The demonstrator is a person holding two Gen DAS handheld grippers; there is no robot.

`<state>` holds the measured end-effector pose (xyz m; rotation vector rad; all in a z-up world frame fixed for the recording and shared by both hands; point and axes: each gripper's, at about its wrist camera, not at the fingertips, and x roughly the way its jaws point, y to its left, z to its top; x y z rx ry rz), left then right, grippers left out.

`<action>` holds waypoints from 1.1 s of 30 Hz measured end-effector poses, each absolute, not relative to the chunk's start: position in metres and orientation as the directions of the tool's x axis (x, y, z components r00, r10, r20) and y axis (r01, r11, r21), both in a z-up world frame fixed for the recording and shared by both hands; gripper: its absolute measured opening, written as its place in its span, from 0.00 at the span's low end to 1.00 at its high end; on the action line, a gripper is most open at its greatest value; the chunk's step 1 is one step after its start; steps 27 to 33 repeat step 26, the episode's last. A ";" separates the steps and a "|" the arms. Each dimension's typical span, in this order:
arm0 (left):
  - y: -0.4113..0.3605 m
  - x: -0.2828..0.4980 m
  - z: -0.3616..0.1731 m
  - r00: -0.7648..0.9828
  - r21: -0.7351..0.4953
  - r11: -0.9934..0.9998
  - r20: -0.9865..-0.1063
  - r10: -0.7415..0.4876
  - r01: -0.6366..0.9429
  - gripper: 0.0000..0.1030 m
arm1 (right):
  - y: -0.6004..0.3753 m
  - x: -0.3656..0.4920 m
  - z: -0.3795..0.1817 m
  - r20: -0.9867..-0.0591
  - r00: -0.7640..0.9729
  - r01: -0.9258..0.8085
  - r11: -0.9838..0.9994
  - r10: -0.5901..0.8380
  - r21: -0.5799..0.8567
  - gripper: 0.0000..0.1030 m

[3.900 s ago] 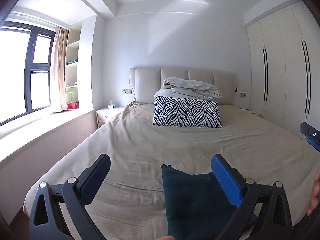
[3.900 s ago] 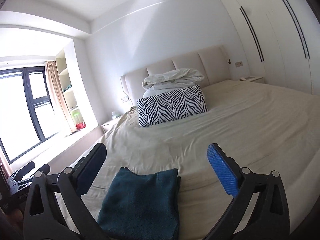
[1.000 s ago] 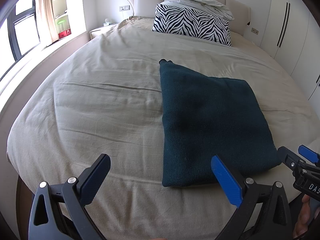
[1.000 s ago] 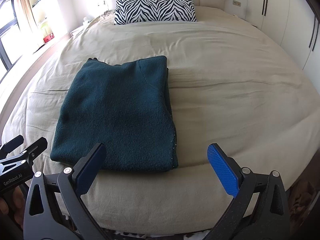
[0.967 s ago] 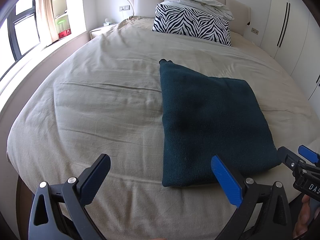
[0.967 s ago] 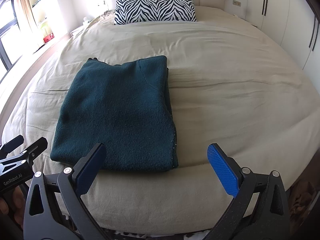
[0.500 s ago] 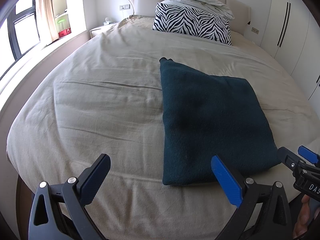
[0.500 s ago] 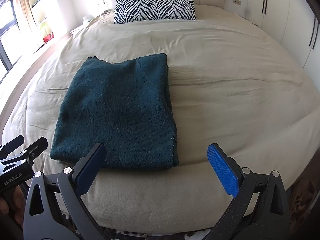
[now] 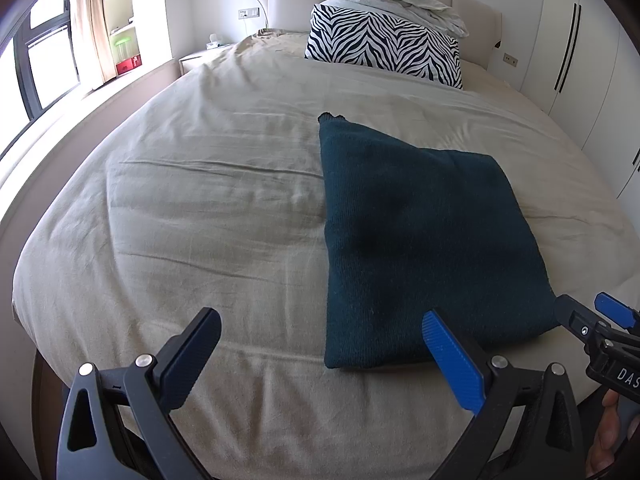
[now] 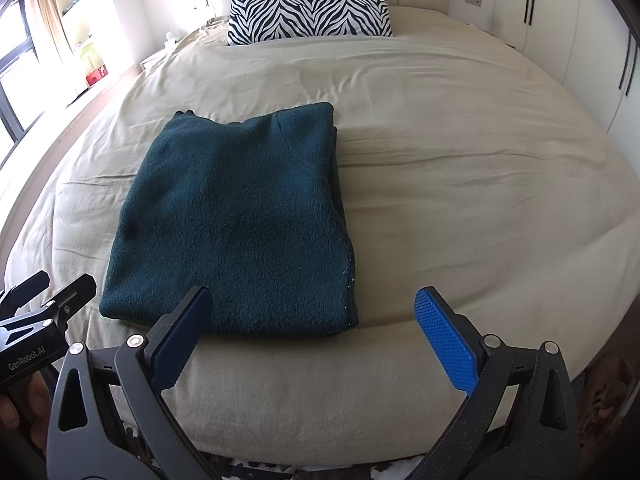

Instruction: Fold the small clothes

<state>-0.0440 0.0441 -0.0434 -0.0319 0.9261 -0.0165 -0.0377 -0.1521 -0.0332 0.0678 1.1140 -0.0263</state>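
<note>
A dark teal sweater [image 10: 236, 224] is found folded into a rough rectangle, lying flat on the beige bedspread [image 10: 460, 152] near the foot edge of the bed, approx. centred left-to-right. In the right wrist view the folded layers are seen stacked along its right-hand edge. The left gripper [image 9: 320, 354] is held above the foot of the bed, fingers spread wide w/ nothing between them; its right finger [image 9: 452, 360] is seen over the sweater's near left corner, though contact cannot be confirmed. The right gripper [image 10: 312, 334] is likewise spread wide and empty, positioned at the sweater's near right corner, left finger [image 10: 182, 336] overlapping the near edge in view. Each gripper is also visible in the other's camera. A zebra-print pillow [image 9: 384, 54] is noted at the headboard end, well apart from the sweater, w/ a crumpled pale duvet [image 9: 400, 0] piled on top.
</note>
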 end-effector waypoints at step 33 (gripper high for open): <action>0.047 -0.045 -0.047 0.597 -0.028 0.999 -0.802 -0.032 0.015 1.00 | -0.161 -0.038 -0.038 -0.906 0.422 0.054 0.997 0.032 0.060 1.00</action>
